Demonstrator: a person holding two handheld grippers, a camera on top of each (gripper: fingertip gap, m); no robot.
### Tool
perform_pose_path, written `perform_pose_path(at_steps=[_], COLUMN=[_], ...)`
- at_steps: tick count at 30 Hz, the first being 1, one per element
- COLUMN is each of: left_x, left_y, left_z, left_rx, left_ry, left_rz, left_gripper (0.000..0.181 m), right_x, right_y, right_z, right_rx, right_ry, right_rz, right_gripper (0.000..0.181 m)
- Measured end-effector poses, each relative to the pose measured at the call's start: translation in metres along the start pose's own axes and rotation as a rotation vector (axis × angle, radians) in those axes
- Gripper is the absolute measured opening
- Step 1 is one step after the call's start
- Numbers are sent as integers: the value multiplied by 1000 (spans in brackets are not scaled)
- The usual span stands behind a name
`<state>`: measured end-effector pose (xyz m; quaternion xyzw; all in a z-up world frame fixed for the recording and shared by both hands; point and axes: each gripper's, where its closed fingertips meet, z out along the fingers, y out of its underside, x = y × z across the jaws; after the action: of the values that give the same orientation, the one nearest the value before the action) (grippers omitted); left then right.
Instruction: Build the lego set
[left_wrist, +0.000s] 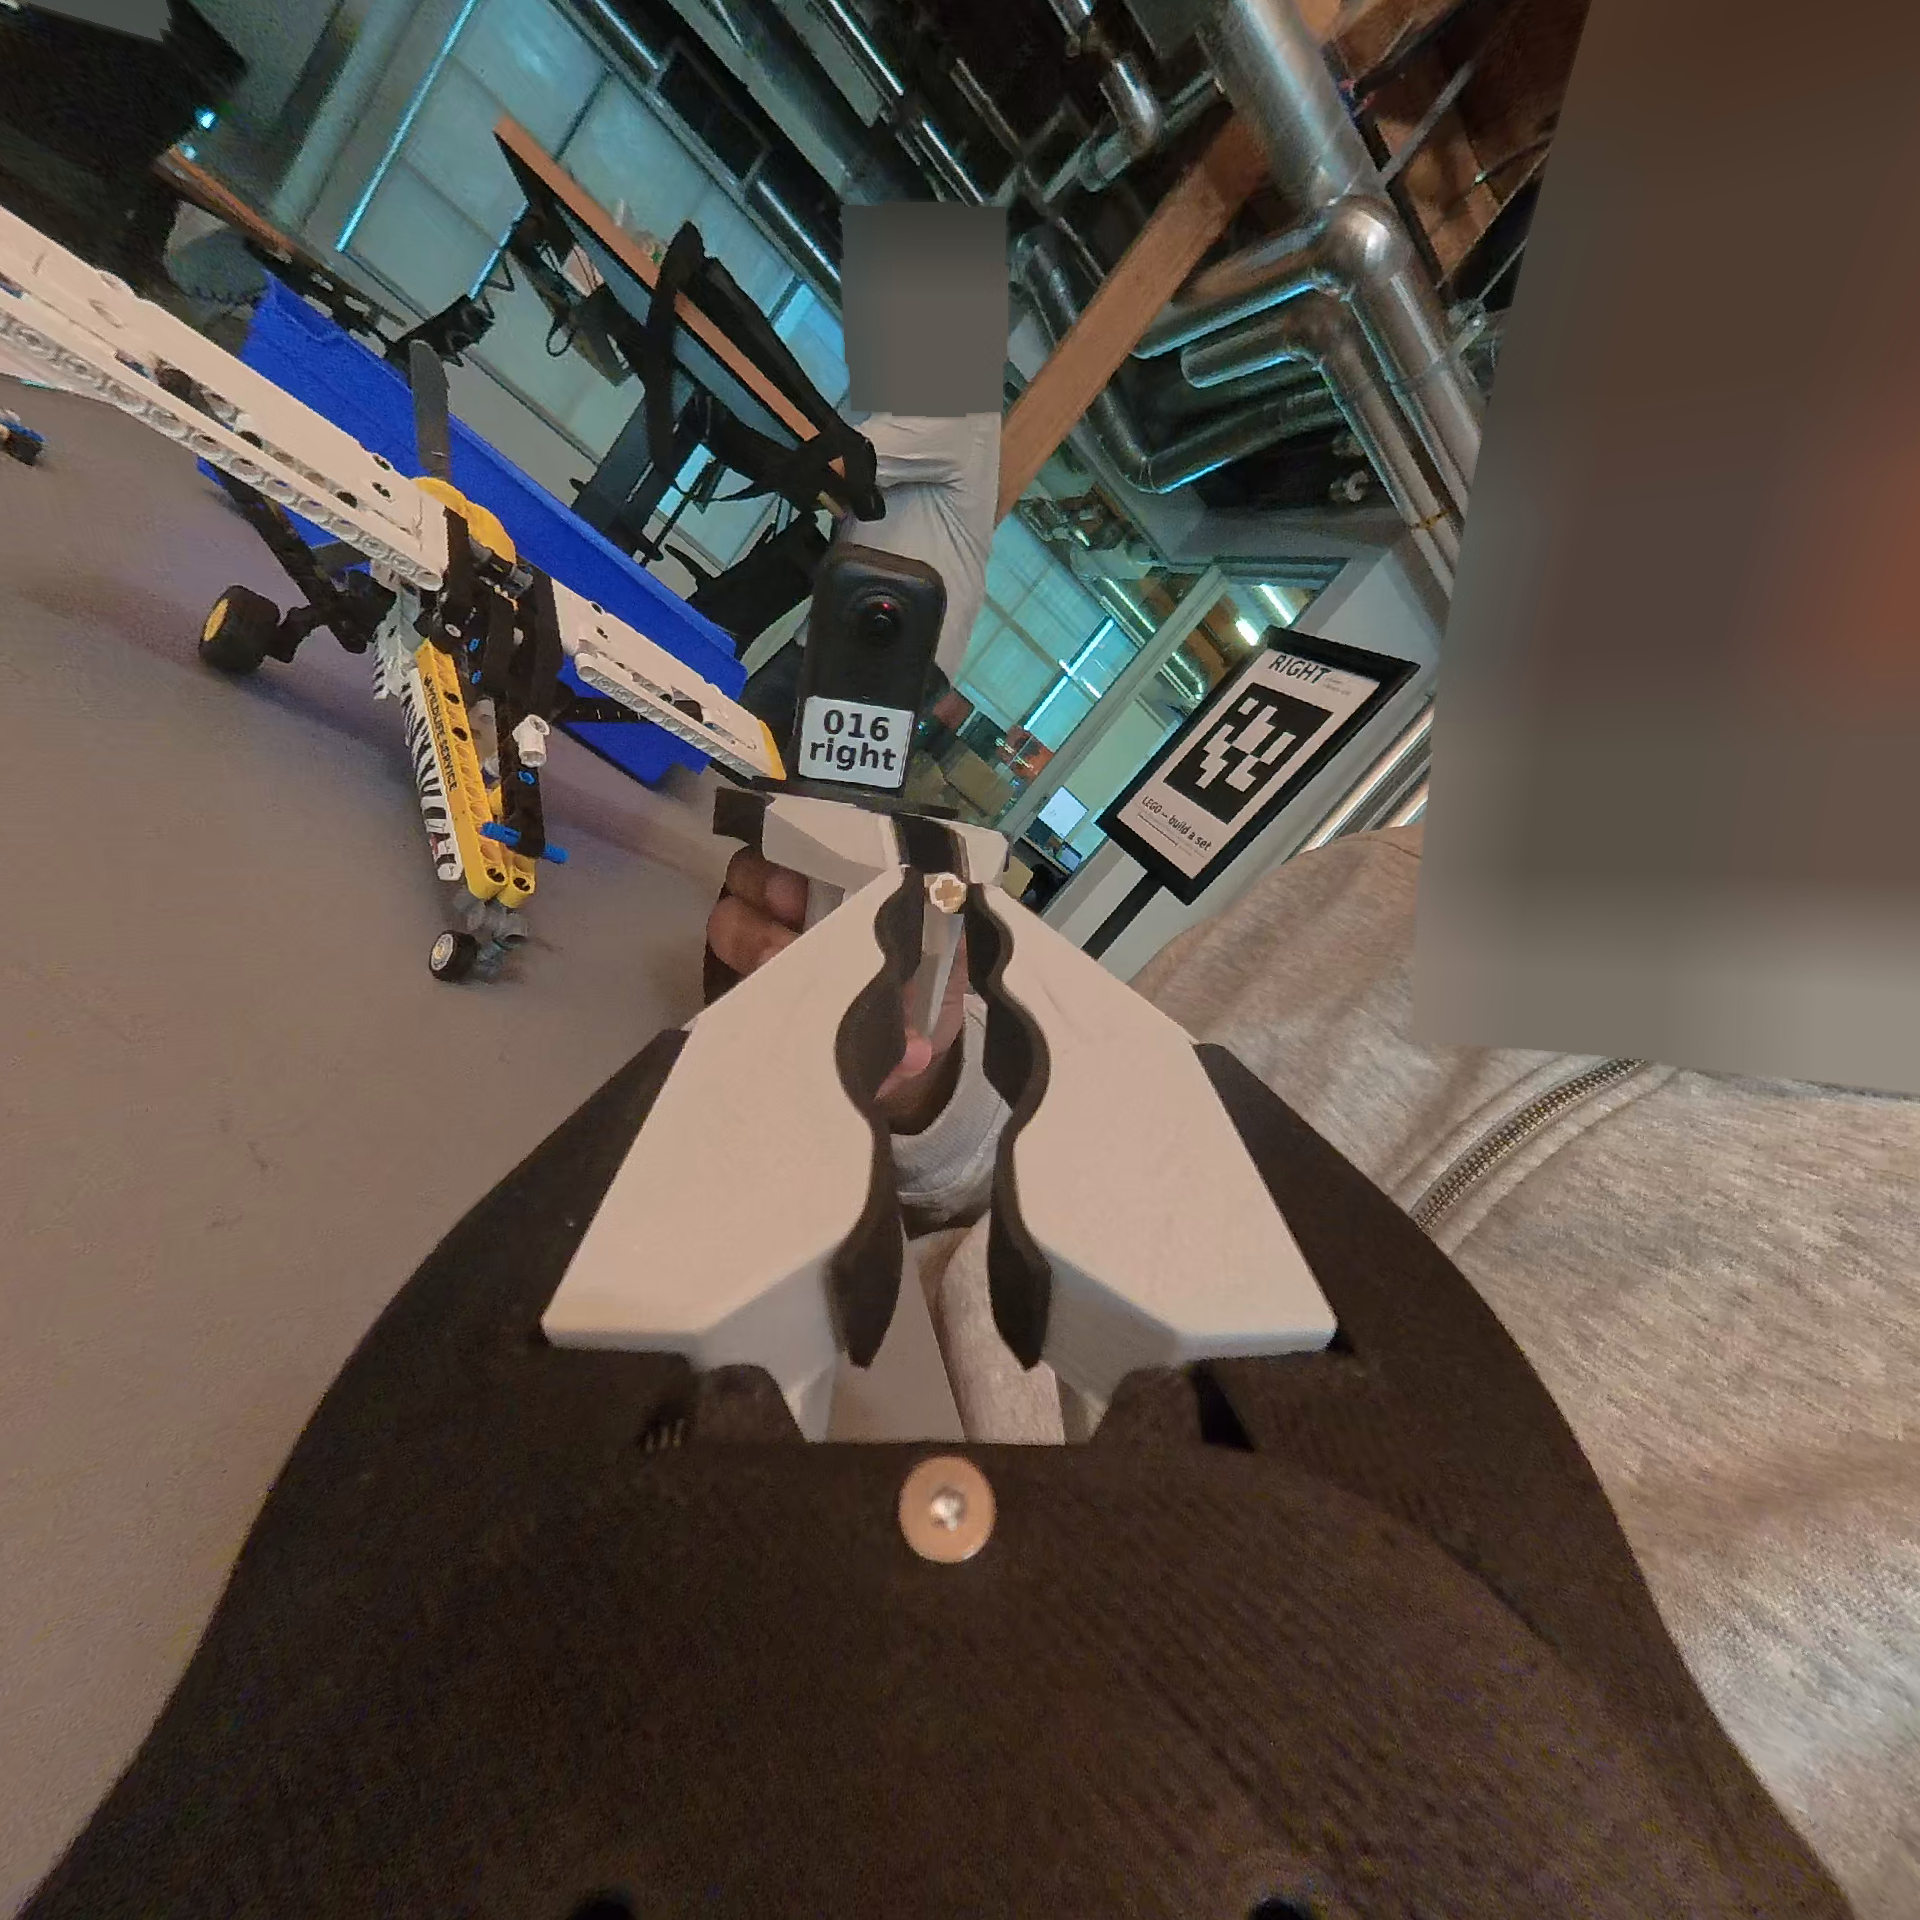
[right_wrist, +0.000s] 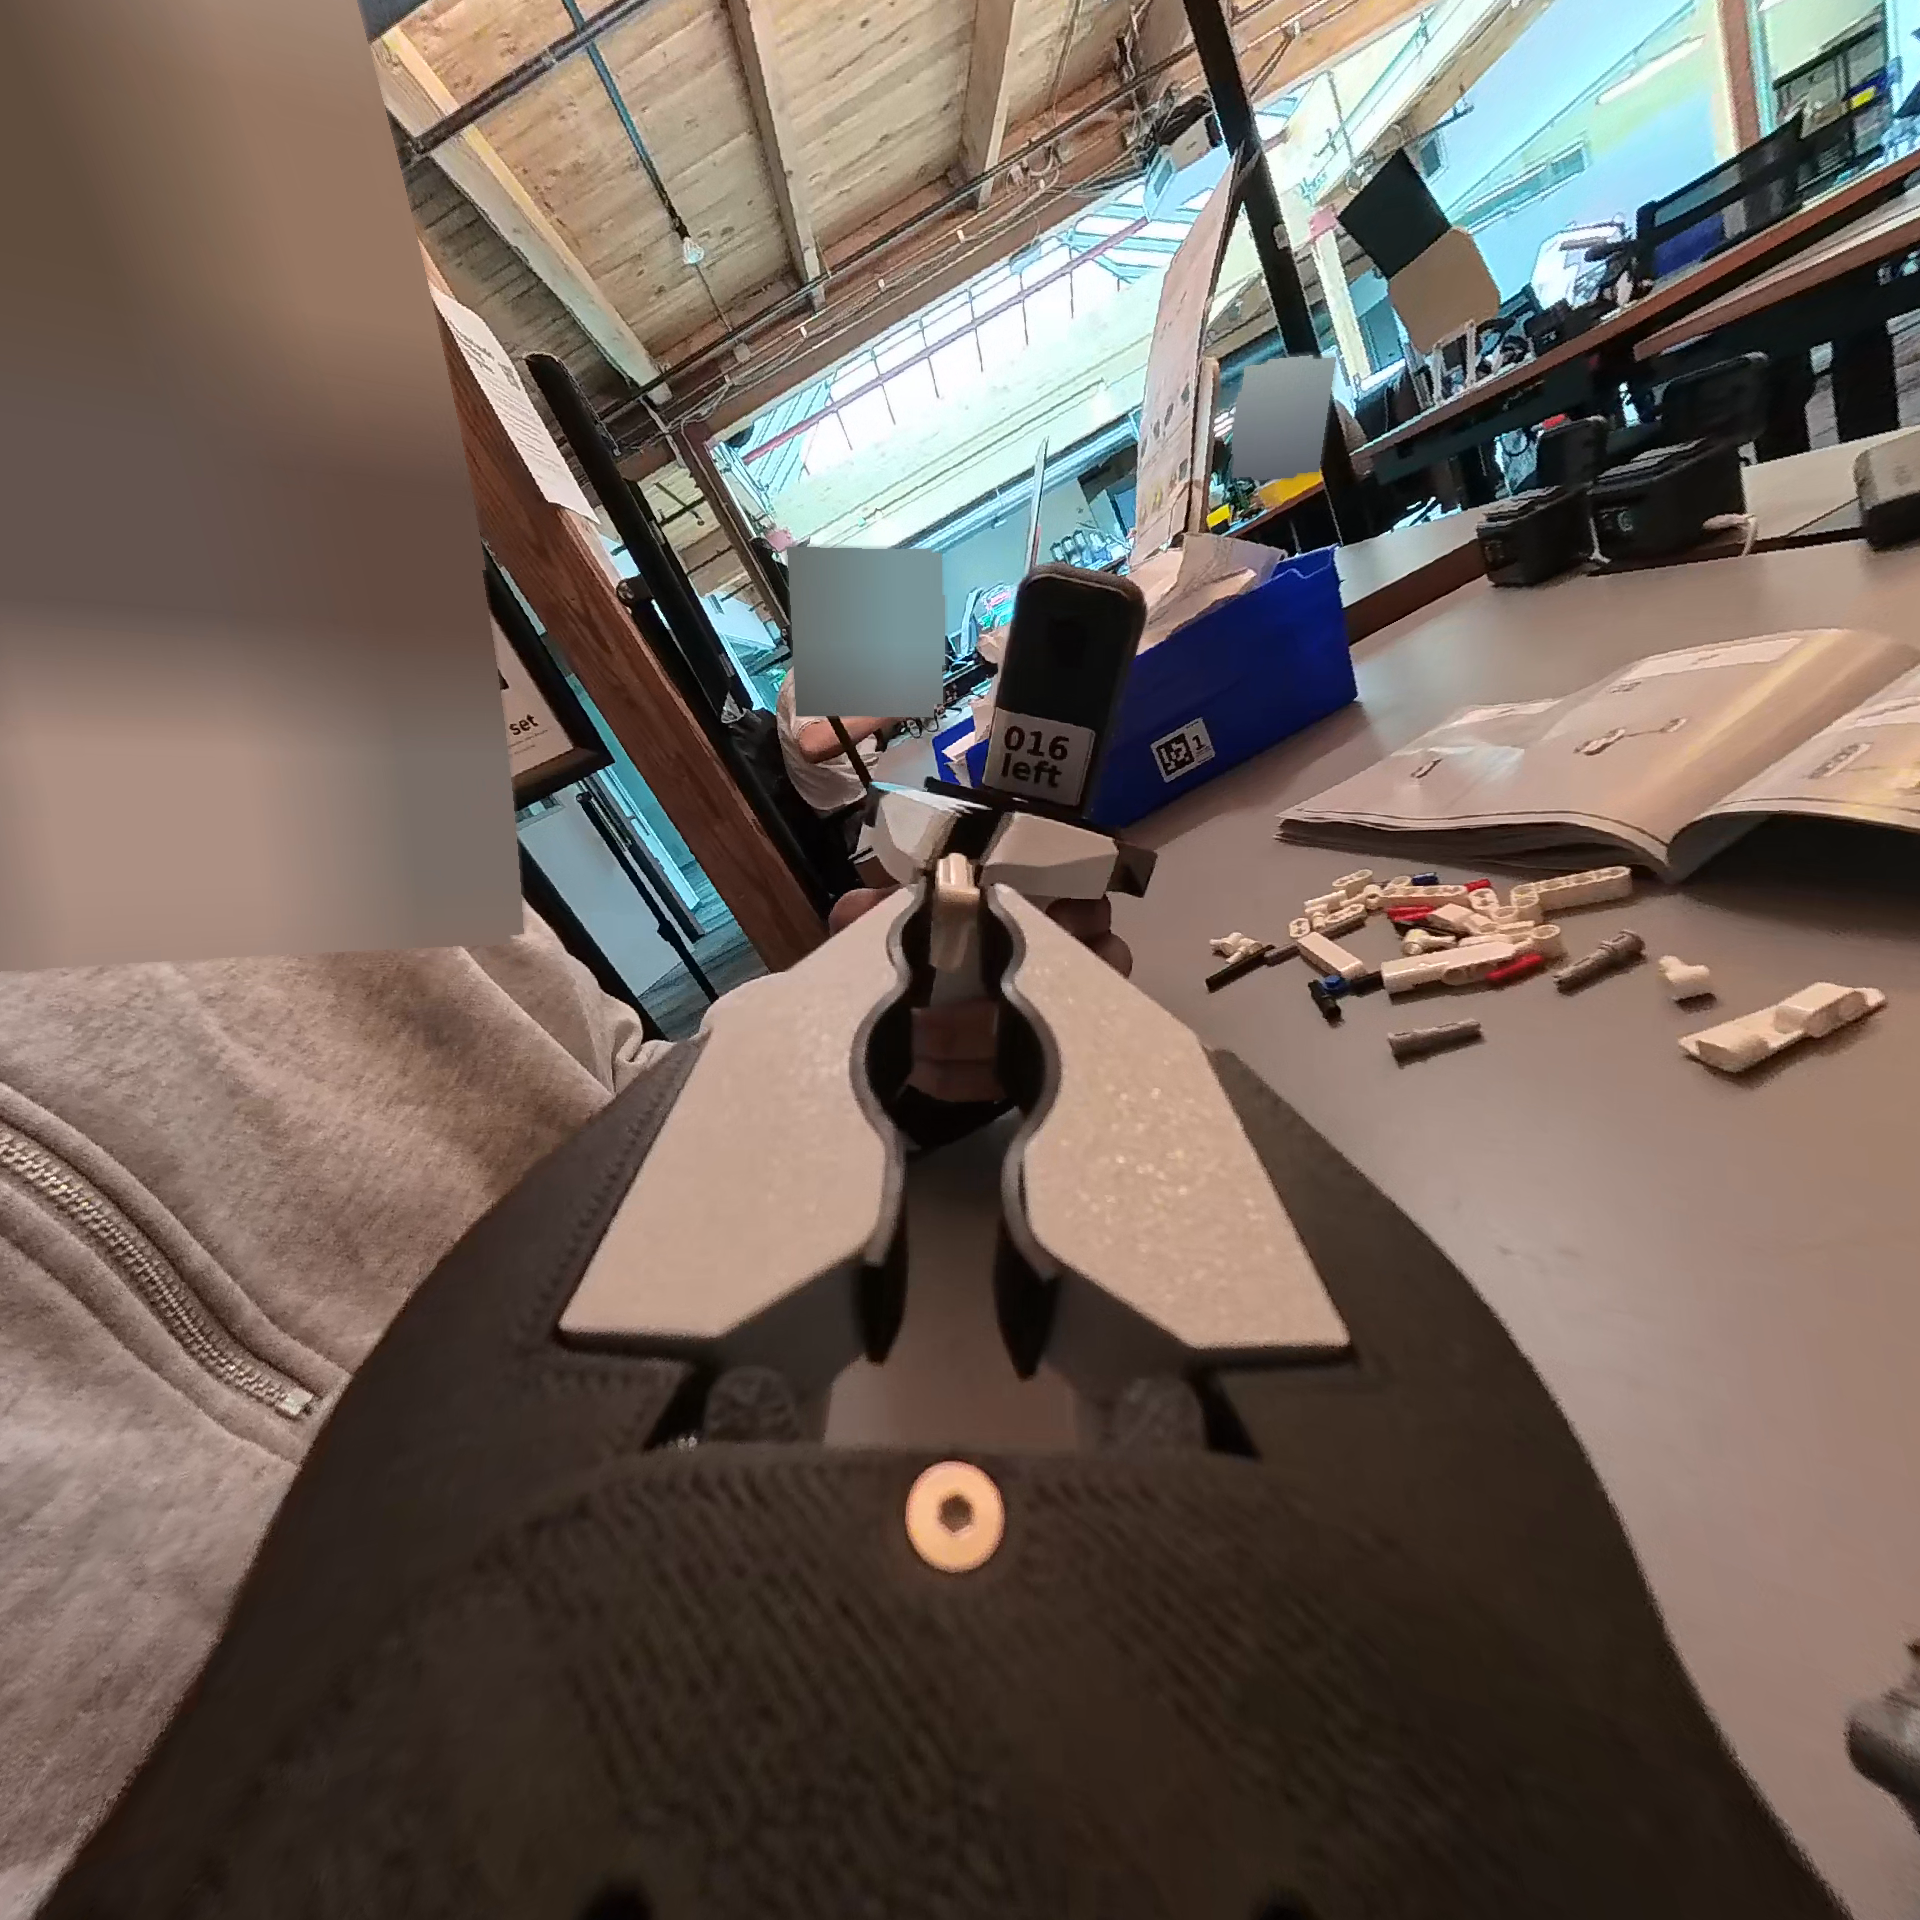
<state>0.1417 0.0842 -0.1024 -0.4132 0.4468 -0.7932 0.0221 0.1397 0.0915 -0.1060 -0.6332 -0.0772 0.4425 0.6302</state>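
Note:
My two grippers meet tip to tip above the table edge. In the left wrist view my left gripper (left_wrist: 940, 909) is shut on a small light grey lego piece (left_wrist: 932, 977) with a tan cross-ended pin (left_wrist: 945, 891) at its tip. The right gripper (left_wrist: 862, 831) faces it just beyond. In the right wrist view my right gripper (right_wrist: 954, 883) is shut on a small light grey piece (right_wrist: 954, 925), with the left gripper (right_wrist: 997, 842) right behind it. I cannot tell if both hold one piece. A part-built white, yellow and black lego plane (left_wrist: 447, 665) stands on the table at left.
Several loose lego pieces (right_wrist: 1455, 935) and an open instruction booklet (right_wrist: 1610, 748) lie on the grey table (right_wrist: 1558, 1299) to the right. A blue bin (right_wrist: 1226, 707) stands behind, also behind the plane (left_wrist: 468, 468). A sign stand (left_wrist: 1257, 758) and a person's grey sweater (left_wrist: 1558, 1299) are close. Only a small space, under 4 cm, lies between the two pairs of fingers.

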Motion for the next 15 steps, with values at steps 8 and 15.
perform_pose_path(at_steps=[8, 15], left_x=[-1, -1], left_y=[1, -6], left_z=[1, -4], left_rx=[-3, 30], left_ry=[-6, -16], left_rz=[-5, 13], left_gripper=[6, 7], right_x=[-1, 1], right_y=[-2, -6], right_z=[-1, -4], right_rx=[9, 24], right_ry=[13, 49], right_rz=[-38, -89], right_gripper=[6, 6])
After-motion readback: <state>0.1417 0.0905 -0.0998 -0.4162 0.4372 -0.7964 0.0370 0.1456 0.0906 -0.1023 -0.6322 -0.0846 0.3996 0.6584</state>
